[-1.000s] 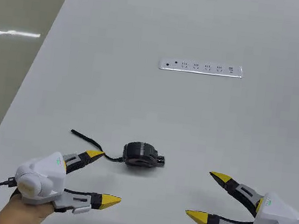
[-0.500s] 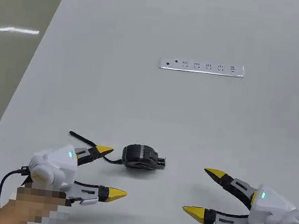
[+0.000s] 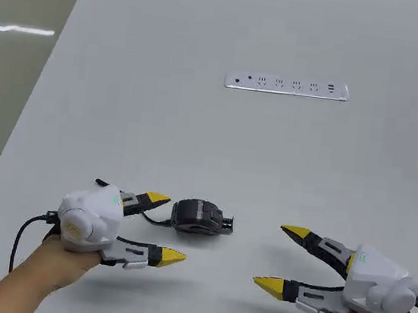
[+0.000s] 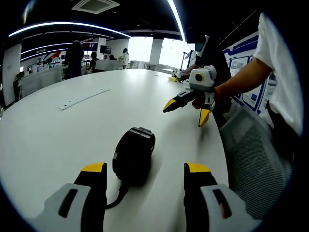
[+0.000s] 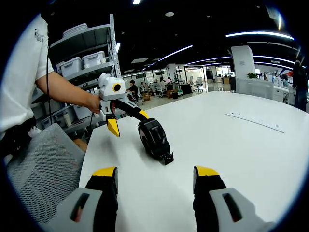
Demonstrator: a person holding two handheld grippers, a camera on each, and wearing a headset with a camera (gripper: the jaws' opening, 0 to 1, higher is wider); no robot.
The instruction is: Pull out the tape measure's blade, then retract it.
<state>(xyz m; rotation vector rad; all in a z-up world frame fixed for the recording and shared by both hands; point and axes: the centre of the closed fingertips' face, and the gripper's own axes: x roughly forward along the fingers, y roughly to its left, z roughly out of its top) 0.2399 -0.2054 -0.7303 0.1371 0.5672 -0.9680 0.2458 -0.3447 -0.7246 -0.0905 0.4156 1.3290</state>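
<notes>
A black tape measure (image 3: 198, 217) lies on the white table (image 3: 270, 156), its blade tip facing right and a black wrist strap (image 3: 110, 188) trailing left. My left gripper (image 3: 162, 227) is open just left of the case, its jaws reaching toward it without touching. In the left gripper view the tape measure (image 4: 133, 154) sits just ahead, between the yellow fingertips (image 4: 94, 168). My right gripper (image 3: 276, 259) is open to the right, a short gap from the blade end. The right gripper view has the tape measure (image 5: 154, 137) ahead and the left gripper (image 5: 126, 118) beyond it.
A white power strip (image 3: 286, 86) lies flat at the table's far side. The table's left edge (image 3: 32, 104) drops to a grey floor. A mesh chair (image 5: 38, 164) stands by the table's near edge.
Both grippers have slid inward toward the tape measure; the left one now has its jaws close beside the case. The tape measure has stayed put.
</notes>
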